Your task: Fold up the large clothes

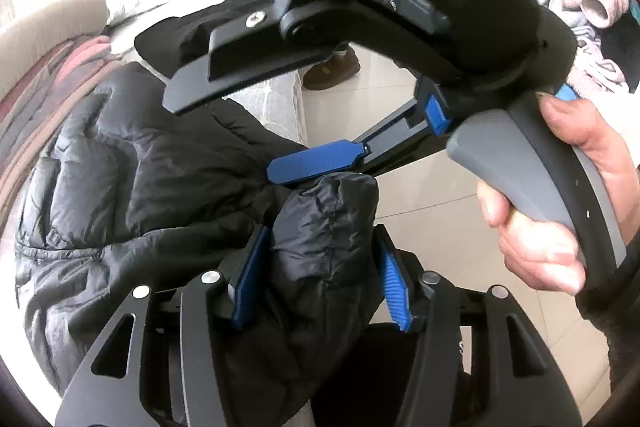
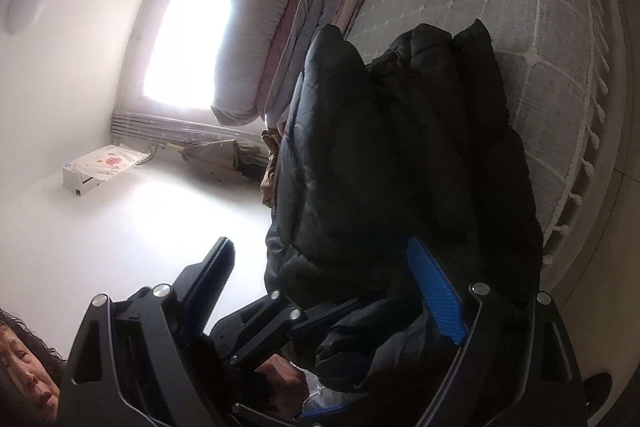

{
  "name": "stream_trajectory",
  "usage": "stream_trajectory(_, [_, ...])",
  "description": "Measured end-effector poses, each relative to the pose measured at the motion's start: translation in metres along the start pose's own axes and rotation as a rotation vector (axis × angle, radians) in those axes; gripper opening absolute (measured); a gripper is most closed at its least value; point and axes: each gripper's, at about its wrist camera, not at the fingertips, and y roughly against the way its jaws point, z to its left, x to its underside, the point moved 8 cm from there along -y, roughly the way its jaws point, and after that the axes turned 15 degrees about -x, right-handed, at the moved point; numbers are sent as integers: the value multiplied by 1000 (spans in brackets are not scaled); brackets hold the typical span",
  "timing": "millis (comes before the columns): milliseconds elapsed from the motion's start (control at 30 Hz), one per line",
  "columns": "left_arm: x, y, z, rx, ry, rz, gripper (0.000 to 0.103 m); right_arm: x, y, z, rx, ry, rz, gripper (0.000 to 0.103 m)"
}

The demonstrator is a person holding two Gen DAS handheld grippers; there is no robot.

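Note:
A black puffer jacket [image 1: 132, 187] lies on the grey bed; it also fills the middle of the right wrist view [image 2: 380, 167]. My left gripper [image 1: 320, 279] is shut on a puffy fold of the jacket, likely a sleeve end [image 1: 328, 227], its blue pads pressed on both sides. My right gripper [image 2: 324, 291] is open, rolled on its side, with the jacket's edge between its wide-spread fingers; one blue pad [image 2: 436, 295] lies against the fabric. In the left wrist view the right gripper's blue finger [image 1: 316, 163] rests just above the held fold.
A grey quilted bedspread [image 2: 540, 39] with white tassels covers the bed. Folded blankets and pillows [image 2: 304, 19] are stacked beside the jacket. Another dark garment [image 1: 180, 39] lies further back. A clothes pile [image 1: 592, 7] sits by the tiled floor [image 1: 440, 227].

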Motion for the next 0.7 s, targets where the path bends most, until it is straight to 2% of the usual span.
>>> stream_trajectory(367, [6,13,-2,-31,-32,-19,57,-2,3,-16,25,-16,9,85])
stream_trajectory(633, [26,34,-5,-1,-34,-6,61,-4,1,-25,45,-32,17,85])
stream_trajectory(700, [34,44,3,21,-6,-4,61,-4,0,-28,46,-35,18,85])
